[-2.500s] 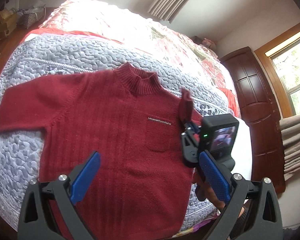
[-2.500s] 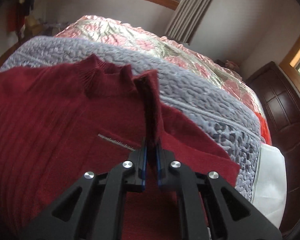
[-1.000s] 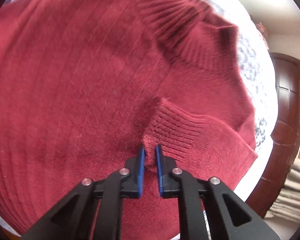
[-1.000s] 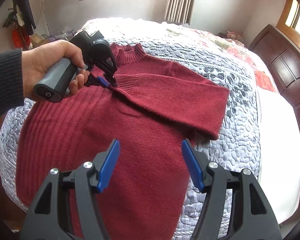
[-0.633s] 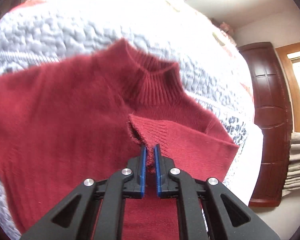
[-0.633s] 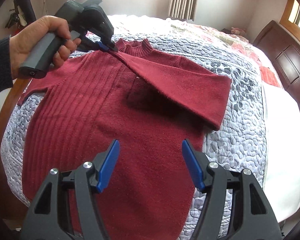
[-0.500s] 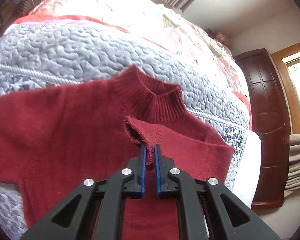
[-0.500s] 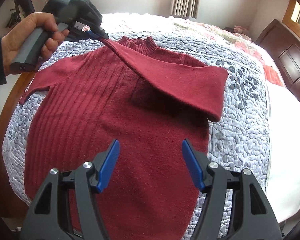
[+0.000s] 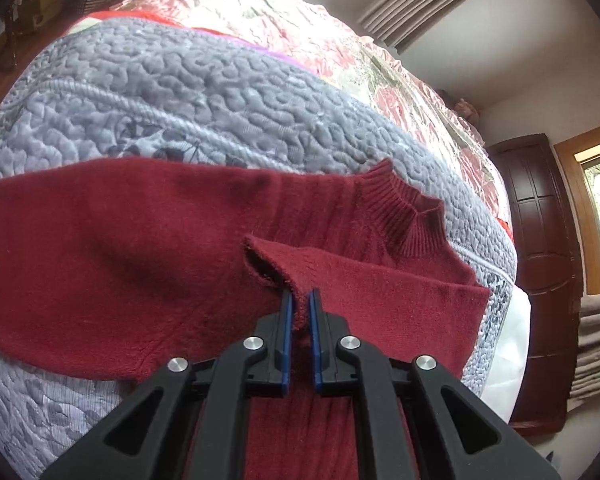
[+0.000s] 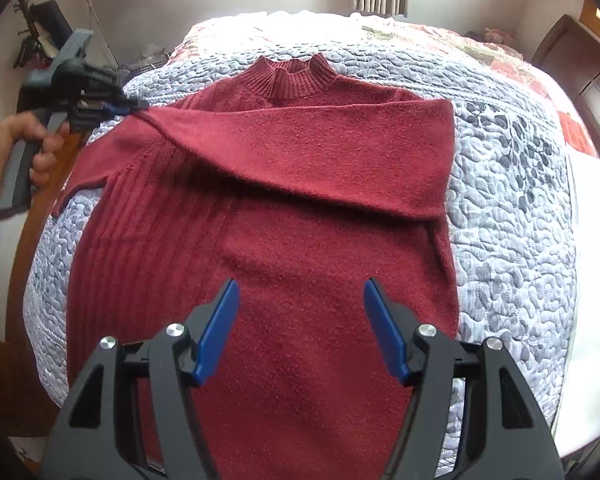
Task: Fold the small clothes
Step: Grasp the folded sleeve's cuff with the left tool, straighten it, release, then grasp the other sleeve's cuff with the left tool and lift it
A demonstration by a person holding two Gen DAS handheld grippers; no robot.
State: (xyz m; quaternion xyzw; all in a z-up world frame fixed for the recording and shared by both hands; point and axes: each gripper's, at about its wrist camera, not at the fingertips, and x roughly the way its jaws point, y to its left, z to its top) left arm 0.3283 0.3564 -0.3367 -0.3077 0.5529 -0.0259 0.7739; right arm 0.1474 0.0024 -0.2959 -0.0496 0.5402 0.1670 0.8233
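A dark red knitted sweater (image 10: 300,240) lies front-up on a grey quilted bedspread (image 10: 512,200), collar (image 10: 292,76) at the far end. Its right sleeve (image 10: 320,152) is drawn across the chest toward the left shoulder. My left gripper (image 9: 299,312) is shut on that sleeve's cuff (image 9: 276,264); in the right wrist view this left gripper (image 10: 130,105) sits at the sweater's left shoulder, held by a hand (image 10: 16,148). The other sleeve (image 9: 100,248) lies spread out on the quilt. My right gripper (image 10: 300,328) hovers open above the sweater's lower body, holding nothing.
A floral pink bedcover (image 9: 284,20) lies beyond the quilt. A dark wooden headboard (image 9: 548,264) stands at the right, with a white sheet (image 10: 588,288) along that side. The bed's wooden edge (image 10: 32,232) runs down the left. Clutter (image 10: 44,36) stands in the far left corner.
The left gripper has carried the cuff further left across the chest, from near the collar to the left shoulder, so the sleeve now lies stretched across. The right gripper stayed open and moved little.
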